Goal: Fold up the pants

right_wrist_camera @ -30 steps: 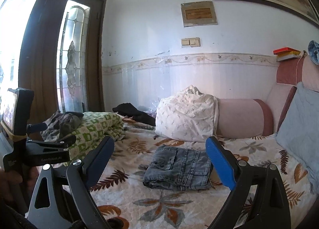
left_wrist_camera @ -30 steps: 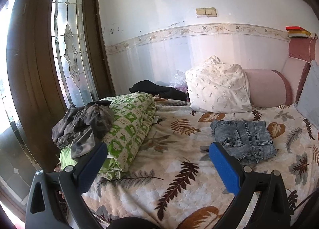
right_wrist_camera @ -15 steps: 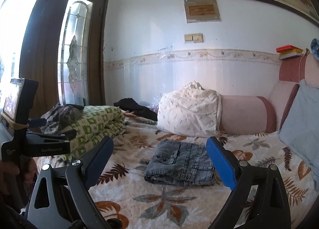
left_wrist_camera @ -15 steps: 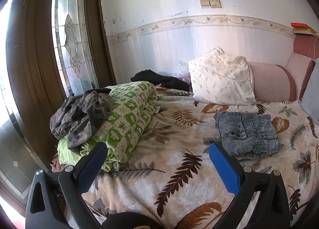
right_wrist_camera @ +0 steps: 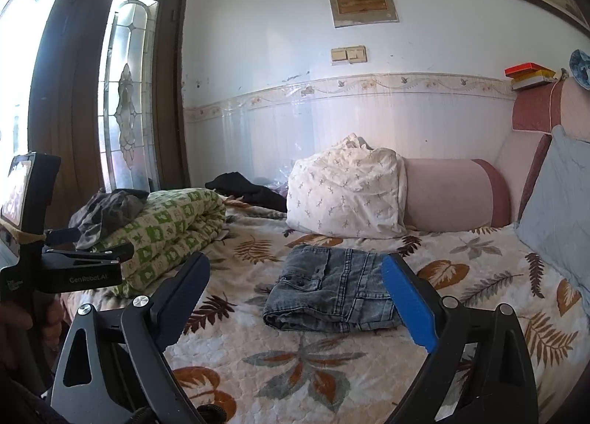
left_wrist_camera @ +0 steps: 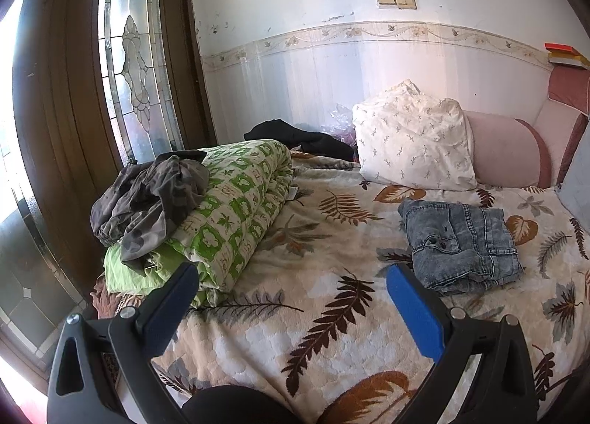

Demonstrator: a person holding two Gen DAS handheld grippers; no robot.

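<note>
Grey-blue denim pants (left_wrist_camera: 461, 243) lie folded in a compact stack on the leaf-print bedspread (left_wrist_camera: 302, 298); they also show in the right wrist view (right_wrist_camera: 332, 291). My left gripper (left_wrist_camera: 291, 276) is open and empty, above the bed to the left of the pants. My right gripper (right_wrist_camera: 295, 269) is open and empty, hovering in front of the pants, which sit between its fingers in view. The left gripper's body (right_wrist_camera: 55, 265) shows at the left edge of the right wrist view.
A rolled green-and-white quilt (left_wrist_camera: 236, 202) with a dark grey garment (left_wrist_camera: 147, 199) on it lies at the bed's left edge. A white pillow (left_wrist_camera: 413, 143), pink bolster (left_wrist_camera: 509, 151) and black clothing (left_wrist_camera: 302, 136) sit by the wall. A wooden door (left_wrist_camera: 73, 110) stands left.
Both grippers stay open. The left view has tilted downward, so the bed fills more of the frame. The right view has shifted slightly. The pants have not moved.
</note>
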